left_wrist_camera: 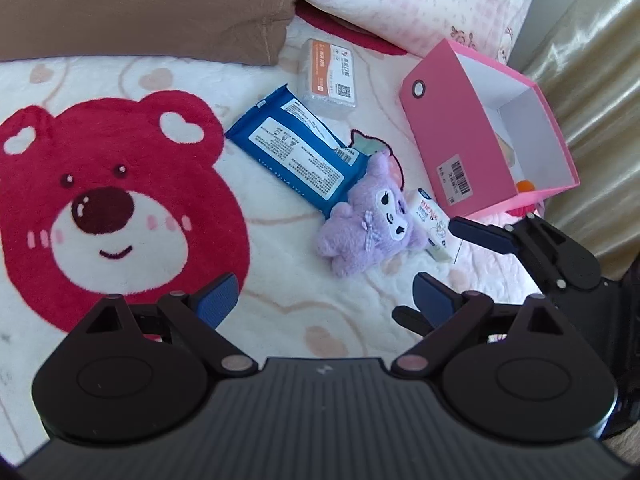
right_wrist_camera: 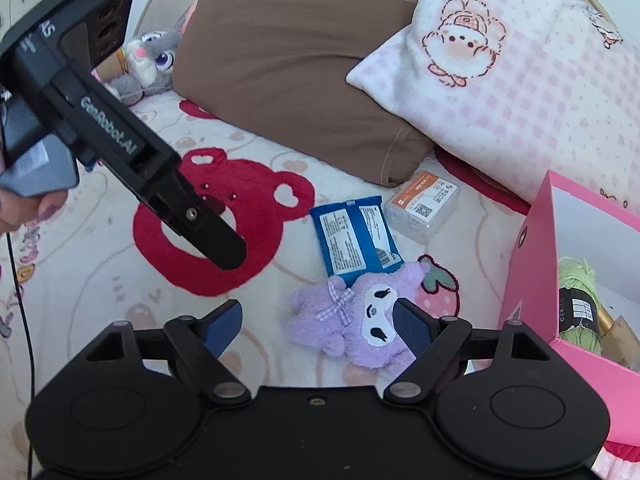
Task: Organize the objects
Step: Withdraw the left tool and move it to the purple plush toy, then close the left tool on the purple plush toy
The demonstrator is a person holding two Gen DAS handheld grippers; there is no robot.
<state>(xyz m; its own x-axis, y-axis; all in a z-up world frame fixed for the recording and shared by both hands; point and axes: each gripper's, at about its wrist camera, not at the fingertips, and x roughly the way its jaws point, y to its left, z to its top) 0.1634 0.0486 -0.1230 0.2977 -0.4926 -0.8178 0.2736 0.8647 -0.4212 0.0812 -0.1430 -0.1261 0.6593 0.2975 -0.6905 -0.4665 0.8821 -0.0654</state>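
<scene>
Hovering empty, 2 wide-spread tongs (left_wrist_camera: 326,292) (right_wrist_camera: 318,320) above purple plush (right_wrist_camera: 352,324).

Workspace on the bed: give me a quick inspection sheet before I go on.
Surface: cream blanket with a red bear print.
Job's things: pink box, open; purple plush, blue wipes pack, clear plastic case, small white packet loose beside it.
Clutter: yarn inside the box.
Grippers: left gripper and right gripper open, empty.
Cables: black cable at left edge.
Surroundings: brown pillow, pink checked pillow, grey rabbit plush.
</scene>
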